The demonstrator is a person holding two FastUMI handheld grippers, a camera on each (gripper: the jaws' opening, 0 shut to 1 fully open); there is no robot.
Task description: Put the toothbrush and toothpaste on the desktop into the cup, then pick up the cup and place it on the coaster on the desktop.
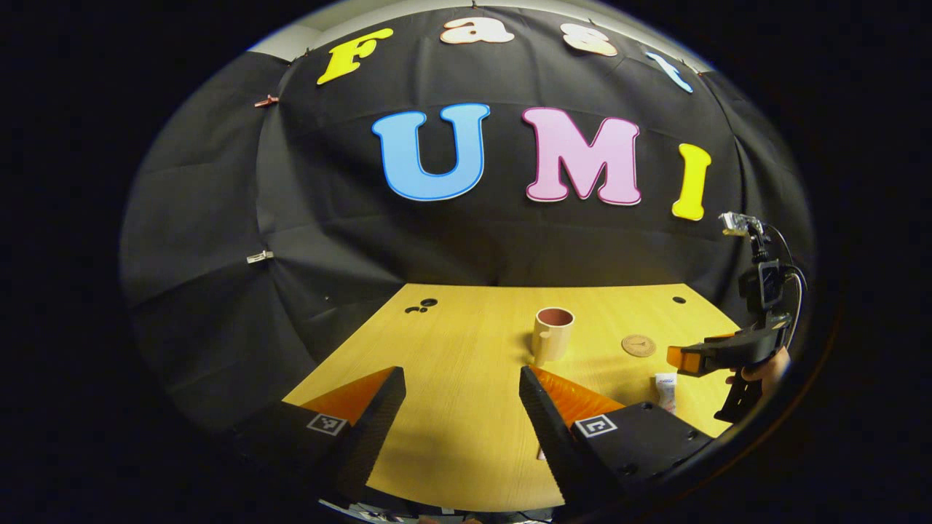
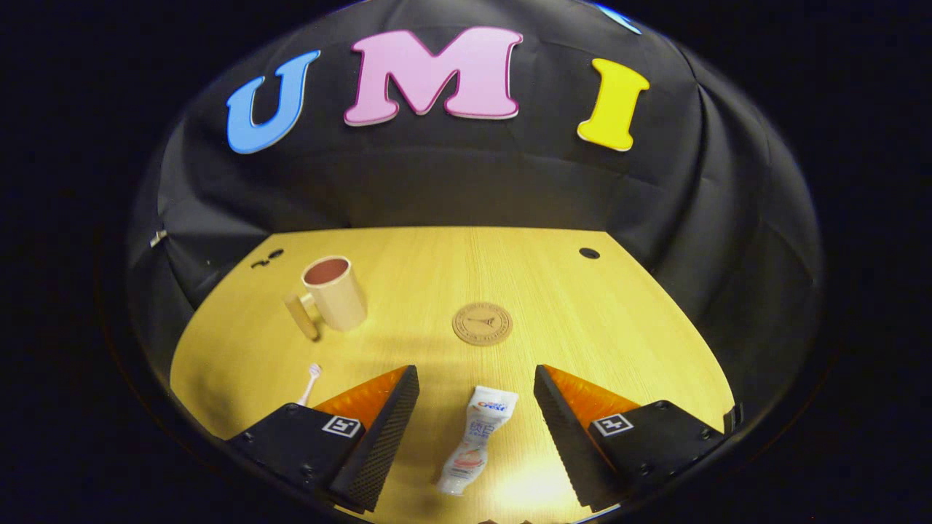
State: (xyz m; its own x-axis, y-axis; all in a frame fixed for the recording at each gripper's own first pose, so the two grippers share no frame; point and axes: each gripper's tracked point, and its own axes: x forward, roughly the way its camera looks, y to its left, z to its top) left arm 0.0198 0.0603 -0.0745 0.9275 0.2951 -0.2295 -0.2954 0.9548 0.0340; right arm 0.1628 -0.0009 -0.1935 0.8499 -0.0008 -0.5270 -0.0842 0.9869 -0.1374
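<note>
Toothpaste is lying flat between the right gripper's wide-spread jaws, untouched. Left gripper is hovering wide open before the cup.

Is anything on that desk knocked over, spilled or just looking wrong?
Nothing stands out. The cup stands upright, the coaster lies flat beside it and apart from it, and the toothpaste and toothbrush lie on the desk, as the job expects. The right gripper is open over the toothpaste.
</note>
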